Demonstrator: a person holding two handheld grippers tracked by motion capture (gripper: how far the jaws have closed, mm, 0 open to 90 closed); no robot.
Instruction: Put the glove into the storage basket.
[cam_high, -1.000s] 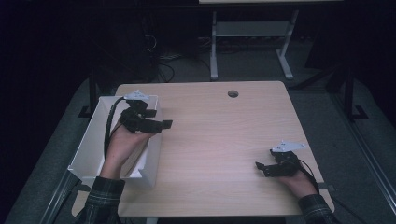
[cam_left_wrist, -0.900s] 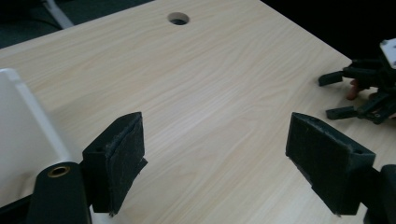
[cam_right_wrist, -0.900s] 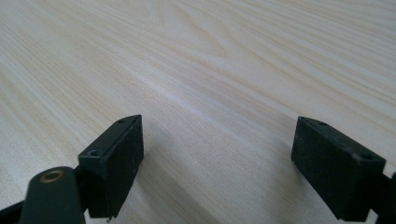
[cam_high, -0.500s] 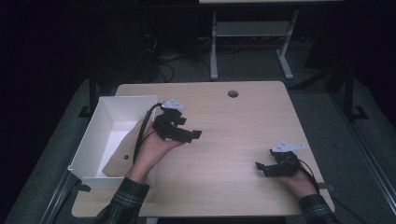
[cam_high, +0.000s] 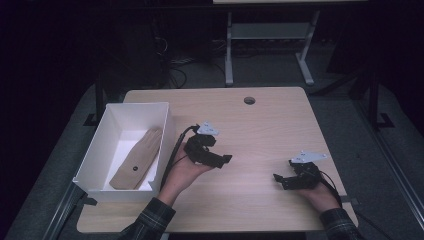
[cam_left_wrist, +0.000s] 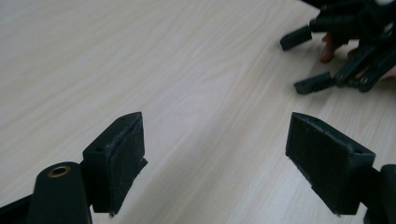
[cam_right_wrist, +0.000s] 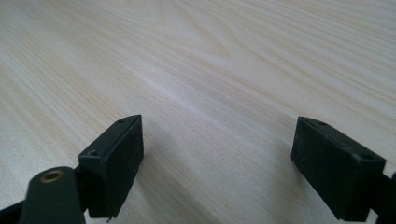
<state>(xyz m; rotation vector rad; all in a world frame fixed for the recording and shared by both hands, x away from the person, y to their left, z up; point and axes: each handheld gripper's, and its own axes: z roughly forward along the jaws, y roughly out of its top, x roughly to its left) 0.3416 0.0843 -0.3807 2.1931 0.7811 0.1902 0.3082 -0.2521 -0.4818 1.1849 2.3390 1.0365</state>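
A round cable hole pierces the wooden table; a metal frame stands beyond.

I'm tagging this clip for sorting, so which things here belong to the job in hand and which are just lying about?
In the job:
- brown glove, lying in the white box
- left tongs, open, beside the box
- right tongs, open, resting on the table

Lying about:
- metal stand on the floor behind
- cables on the floor

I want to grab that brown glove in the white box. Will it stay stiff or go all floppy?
Probably floppy: the brown glove lies flat and limp along the floor of the white box, like soft cloth. It likely weighs little, being so thin. It shouldn't roll or tip, though a loose end may dangle if pinched at one spot.
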